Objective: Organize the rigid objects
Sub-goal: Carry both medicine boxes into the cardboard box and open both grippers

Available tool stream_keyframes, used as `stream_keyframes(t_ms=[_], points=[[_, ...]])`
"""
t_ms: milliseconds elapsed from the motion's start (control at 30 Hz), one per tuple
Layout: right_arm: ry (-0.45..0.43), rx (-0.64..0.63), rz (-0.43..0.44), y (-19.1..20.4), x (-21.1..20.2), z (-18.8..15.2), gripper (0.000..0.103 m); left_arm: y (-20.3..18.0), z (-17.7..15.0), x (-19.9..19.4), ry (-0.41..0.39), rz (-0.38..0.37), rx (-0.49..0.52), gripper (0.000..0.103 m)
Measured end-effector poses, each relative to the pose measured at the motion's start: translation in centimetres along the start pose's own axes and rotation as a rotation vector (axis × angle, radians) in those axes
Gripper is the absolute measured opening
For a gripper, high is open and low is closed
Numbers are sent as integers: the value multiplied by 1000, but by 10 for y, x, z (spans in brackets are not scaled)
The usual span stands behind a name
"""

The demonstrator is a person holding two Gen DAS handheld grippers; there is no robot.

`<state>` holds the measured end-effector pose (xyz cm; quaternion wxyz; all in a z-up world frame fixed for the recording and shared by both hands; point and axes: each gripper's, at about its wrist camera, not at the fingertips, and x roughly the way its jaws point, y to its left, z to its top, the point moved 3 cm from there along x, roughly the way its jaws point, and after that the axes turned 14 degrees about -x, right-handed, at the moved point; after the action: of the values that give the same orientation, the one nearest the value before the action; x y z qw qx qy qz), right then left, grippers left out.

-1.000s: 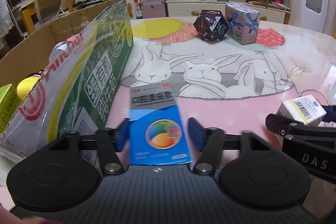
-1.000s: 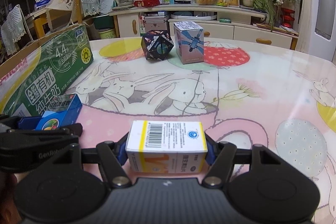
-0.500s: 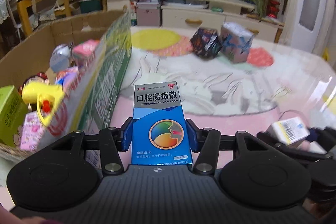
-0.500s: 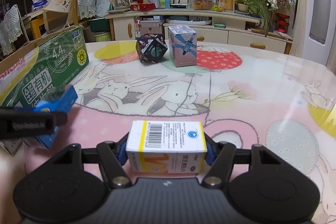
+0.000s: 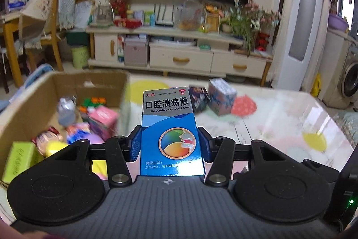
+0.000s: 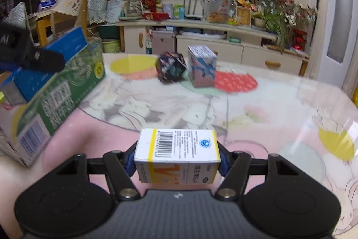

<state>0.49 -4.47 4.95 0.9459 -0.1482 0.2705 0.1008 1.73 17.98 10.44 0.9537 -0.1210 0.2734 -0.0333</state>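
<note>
- The left gripper (image 5: 170, 145) sits at the bottom centre of the left wrist view, its blue pads pressed on both long sides of a tall blue medicine box (image 5: 171, 129).
- The blue box stands upright in the grip, its long axis running up the frame, away from the camera, with the printed face towards the lens.
- An open cardboard carton (image 5: 26, 95) fills the left half of that view, lower than the held box and just to its left. Toys and small packs already lie inside it.
- In my judgement the coming move turns on this: the carton's opening lies left and below the blue box, so the left hand is the nearer one to drop its load.
- The right gripper (image 6: 176, 160) sits at the bottom centre of the right wrist view, closed on a short white and yellow box (image 6: 176, 149), barcode face up, long axis lying across the frame.
- From this view the carton's green printed side (image 6: 67, 95) stands at the left edge, well apart from the white box.
- A dark many-sided puzzle (image 6: 171, 67) and a patterned cube box (image 6: 202, 65) stand side by side on the table (image 6: 279, 109), upper centre, waiting.
</note>
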Motion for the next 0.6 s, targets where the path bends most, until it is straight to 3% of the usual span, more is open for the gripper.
stream_keyframes(t_ms=[233, 600], points=[[-78, -63, 31, 31, -14, 46, 65, 33, 28, -14, -98, 55, -30, 64], [-176, -158, 114, 88, -2, 122, 65, 75, 60, 11, -101, 165, -143, 64]])
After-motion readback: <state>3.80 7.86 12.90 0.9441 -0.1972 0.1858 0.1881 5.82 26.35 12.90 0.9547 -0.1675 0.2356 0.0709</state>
